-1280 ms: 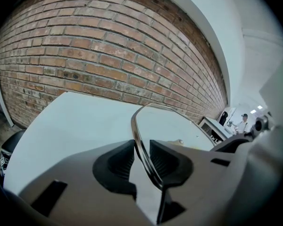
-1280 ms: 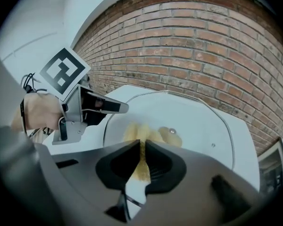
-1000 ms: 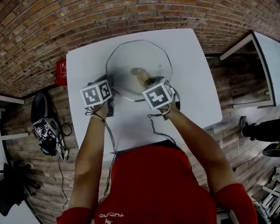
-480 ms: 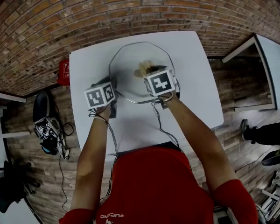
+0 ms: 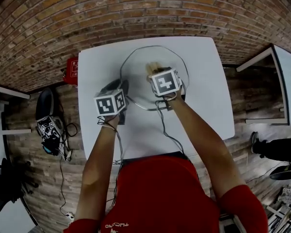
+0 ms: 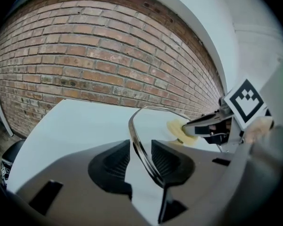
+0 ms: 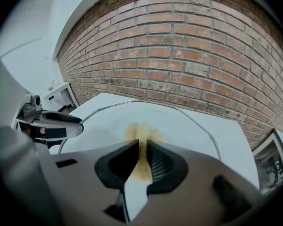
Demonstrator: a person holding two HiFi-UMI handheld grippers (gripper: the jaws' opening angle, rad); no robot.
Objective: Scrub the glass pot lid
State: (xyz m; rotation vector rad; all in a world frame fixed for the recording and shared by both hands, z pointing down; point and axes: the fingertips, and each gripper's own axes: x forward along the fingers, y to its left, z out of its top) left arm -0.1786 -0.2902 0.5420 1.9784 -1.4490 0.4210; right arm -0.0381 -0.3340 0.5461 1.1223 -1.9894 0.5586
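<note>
Glass pot lid (image 5: 138, 74) sits on the white tabletop (image 5: 206, 101), midway along its far edge. Left gripper (image 6: 140, 147): jaws opening, with the lid's metal rim passing between them at its near-left side; the pads do not appear to press on it. Right gripper (image 7: 142, 147): jaws clamped on a yellow sponge (image 7: 142, 132), held against the glass near the lid's middle. A brick wall (image 6: 85, 65) stands beyond the far edge.
</note>
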